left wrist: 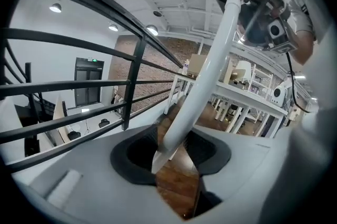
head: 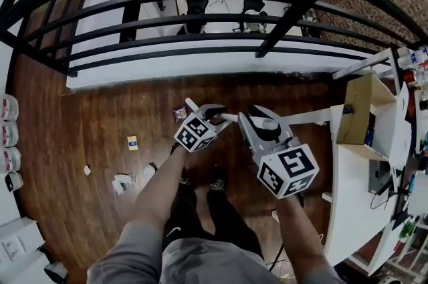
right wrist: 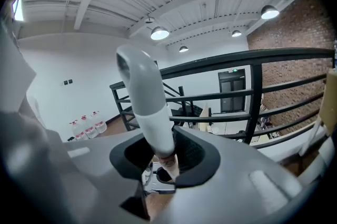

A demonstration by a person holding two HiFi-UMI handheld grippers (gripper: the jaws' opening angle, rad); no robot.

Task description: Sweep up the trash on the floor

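Your left gripper and right gripper both clench one long white pole. Five small litter scraps lie to your left on open brown wooden floor, between a black metal railing and a white desk.

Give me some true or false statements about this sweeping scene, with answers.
1. Trash scraps lie on the wood floor. True.
2. The right gripper is empty. False: it is shut on the white handle.
3. A black railing stands ahead of the person. True.
4. The left gripper holds a paper scrap. False: it grips the same white handle.
5. Water jugs stand at the person's right. False: they are at the left.
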